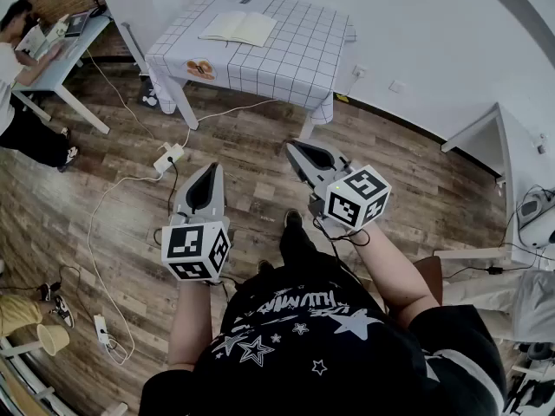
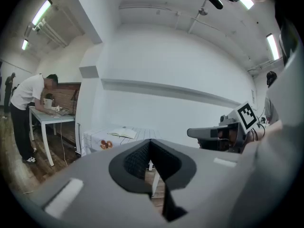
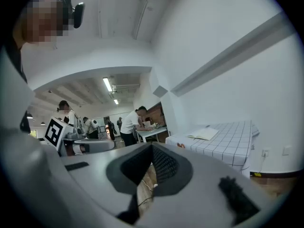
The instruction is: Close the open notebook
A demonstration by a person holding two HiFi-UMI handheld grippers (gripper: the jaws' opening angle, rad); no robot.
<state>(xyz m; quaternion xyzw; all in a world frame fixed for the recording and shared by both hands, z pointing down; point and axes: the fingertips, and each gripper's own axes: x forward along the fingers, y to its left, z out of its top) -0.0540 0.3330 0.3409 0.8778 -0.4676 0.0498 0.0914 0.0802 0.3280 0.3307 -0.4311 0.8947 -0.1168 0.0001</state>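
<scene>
Head view: you stand on the wood floor (image 1: 260, 159), well apart from the table with the checked cloth (image 1: 303, 59). The open notebook (image 1: 238, 27) lies flat on the cloth near the table's far edge, pages up. You hold the left gripper (image 1: 212, 168) and the right gripper (image 1: 291, 146) low in front of you, both aimed toward the table. Both gripper views show the jaw tips together with nothing between them. A white power strip (image 1: 170, 156) lies on the floor ahead of the left gripper.
</scene>
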